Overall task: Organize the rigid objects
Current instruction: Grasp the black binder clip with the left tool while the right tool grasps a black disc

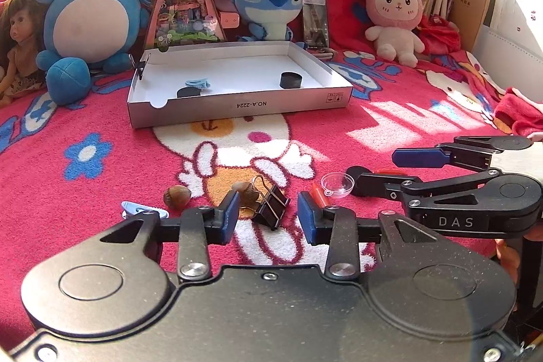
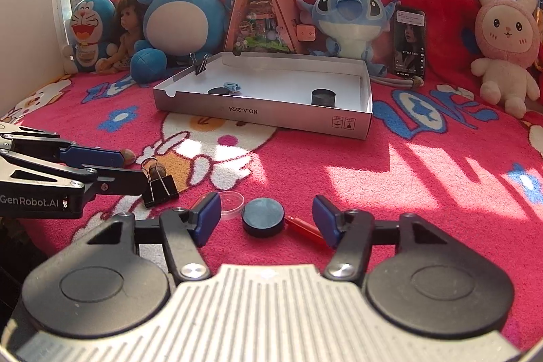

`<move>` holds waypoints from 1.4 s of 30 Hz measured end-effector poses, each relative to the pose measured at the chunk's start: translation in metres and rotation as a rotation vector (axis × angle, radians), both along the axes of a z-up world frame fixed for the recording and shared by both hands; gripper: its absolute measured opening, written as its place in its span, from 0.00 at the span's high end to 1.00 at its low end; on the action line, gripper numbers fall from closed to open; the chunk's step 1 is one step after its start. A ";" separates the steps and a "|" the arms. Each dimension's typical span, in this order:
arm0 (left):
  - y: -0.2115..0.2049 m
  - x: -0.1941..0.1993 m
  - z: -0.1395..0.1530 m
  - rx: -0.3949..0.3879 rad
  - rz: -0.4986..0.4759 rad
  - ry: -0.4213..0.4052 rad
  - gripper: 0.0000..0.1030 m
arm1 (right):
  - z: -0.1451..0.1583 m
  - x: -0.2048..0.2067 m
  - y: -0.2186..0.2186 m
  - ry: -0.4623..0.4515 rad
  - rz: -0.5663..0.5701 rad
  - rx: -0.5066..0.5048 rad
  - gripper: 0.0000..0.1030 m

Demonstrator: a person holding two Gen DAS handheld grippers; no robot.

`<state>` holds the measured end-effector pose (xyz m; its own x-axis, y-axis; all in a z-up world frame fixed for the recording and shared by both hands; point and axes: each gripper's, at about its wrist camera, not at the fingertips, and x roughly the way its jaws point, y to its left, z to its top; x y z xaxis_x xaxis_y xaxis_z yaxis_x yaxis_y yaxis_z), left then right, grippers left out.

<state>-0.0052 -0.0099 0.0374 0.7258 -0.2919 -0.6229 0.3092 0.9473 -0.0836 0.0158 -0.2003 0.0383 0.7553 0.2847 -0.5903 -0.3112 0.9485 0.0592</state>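
While both tongs stand spread and empty, left tongs (image 1: pixel 268 219) straddle the black binder clip (image 1: pixel 271 204) at 12 o'clock on the bed blanket (image 1: pixel 390 124); right tongs (image 2: pixel 264 219) straddle the black disc (image 2: pixel 263 216), box tray (image 2: pixel 264 114) beyond at 12.

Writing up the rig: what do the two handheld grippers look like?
Both are black linkage grippers with blue finger pads and silver pivot screws. The left gripper has a plain black body, lettered GenRobot.AI on its side. The right gripper has a ribbed silver-grey body, with DAS on its side. No cables visible.
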 end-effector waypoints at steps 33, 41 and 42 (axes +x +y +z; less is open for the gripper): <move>0.024 0.029 -0.021 0.044 0.188 -0.001 0.65 | -0.018 0.012 0.002 0.067 -0.029 0.026 0.55; 0.008 0.036 -0.027 0.057 0.153 -0.012 0.56 | -0.020 0.016 0.005 0.060 -0.036 0.018 0.46; 0.007 0.040 -0.030 0.062 0.161 -0.008 0.56 | -0.020 0.016 0.006 0.059 -0.036 0.017 0.46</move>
<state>0.0345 -0.0031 0.0077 0.7648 -0.1328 -0.6304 0.1536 0.9879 -0.0217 0.0320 -0.1945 0.0185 0.7294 0.2681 -0.6293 -0.2724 0.9578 0.0923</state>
